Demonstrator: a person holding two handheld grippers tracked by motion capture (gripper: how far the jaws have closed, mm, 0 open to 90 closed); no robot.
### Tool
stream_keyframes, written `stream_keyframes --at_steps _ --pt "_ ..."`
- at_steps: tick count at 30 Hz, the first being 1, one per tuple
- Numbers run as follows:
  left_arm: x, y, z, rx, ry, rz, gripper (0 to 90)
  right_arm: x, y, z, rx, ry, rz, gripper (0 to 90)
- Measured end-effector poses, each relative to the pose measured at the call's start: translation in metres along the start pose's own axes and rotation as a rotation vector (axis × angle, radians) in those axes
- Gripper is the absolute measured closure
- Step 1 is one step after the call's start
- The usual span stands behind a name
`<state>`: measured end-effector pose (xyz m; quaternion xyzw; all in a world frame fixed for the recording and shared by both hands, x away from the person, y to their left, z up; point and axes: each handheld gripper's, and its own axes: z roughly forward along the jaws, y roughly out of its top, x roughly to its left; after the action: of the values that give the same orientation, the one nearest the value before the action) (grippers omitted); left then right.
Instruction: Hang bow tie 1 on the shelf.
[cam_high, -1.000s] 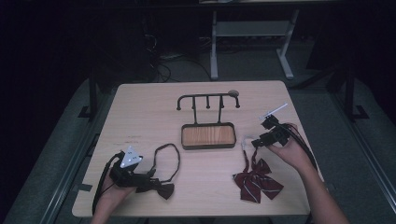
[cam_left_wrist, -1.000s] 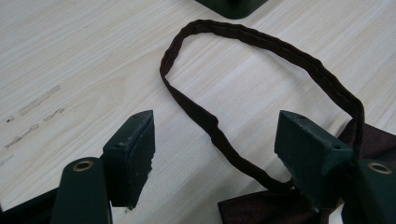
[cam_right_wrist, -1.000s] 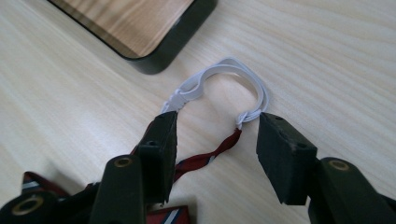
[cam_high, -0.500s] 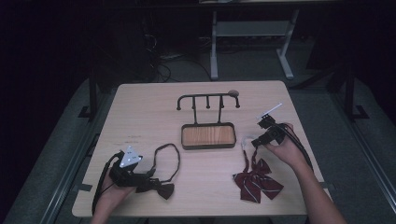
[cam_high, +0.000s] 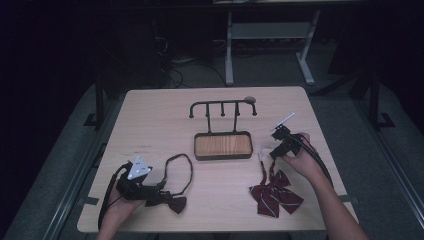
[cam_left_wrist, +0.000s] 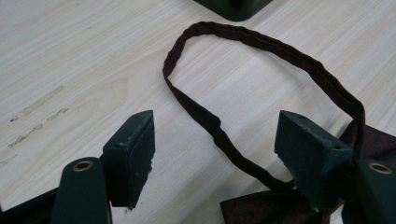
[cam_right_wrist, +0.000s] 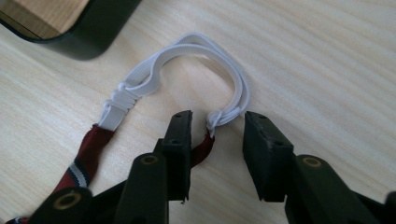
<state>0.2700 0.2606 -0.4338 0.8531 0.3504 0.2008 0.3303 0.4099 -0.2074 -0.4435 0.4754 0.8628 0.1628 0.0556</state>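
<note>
- Dark floor and white desk legs lie beyond my light wooden table (cam_high: 160, 120).
- At the far middle stands 1 black hook rack (cam_high: 222, 107) on a wood-inlaid tray base (cam_high: 222, 146).
- My right gripper (cam_high: 274, 149) hangs at the right, just right of that base, over the white elastic loop (cam_right_wrist: 187, 60) of the red striped bow tie (cam_high: 274, 192).
- Its 2 jaws have just been closing; the loop's knotted end (cam_right_wrist: 219, 116) sits between them, no pad pressing it yet.
- My left gripper (cam_high: 152, 189) rests at the near left, jaws spread wide around the dark bow tie (cam_high: 172, 202).
- That tie's strap (cam_left_wrist: 261, 46) curls between the jaws on the table.
</note>
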Motion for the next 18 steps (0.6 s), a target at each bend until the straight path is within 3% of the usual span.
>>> stream_keyframes --at_steps 11,18 --pt "0.0001 0.0000 -0.0001 0.000 0.000 0.001 29.4 0.0053 0.0002 0.0003 0.010 -0.030 -0.029 81.3" --pt "-0.0001 -0.0003 0.0004 0.002 -0.003 -0.002 29.3 0.0033 -0.0028 -0.0045 0.017 -0.001 -0.022 84.2"
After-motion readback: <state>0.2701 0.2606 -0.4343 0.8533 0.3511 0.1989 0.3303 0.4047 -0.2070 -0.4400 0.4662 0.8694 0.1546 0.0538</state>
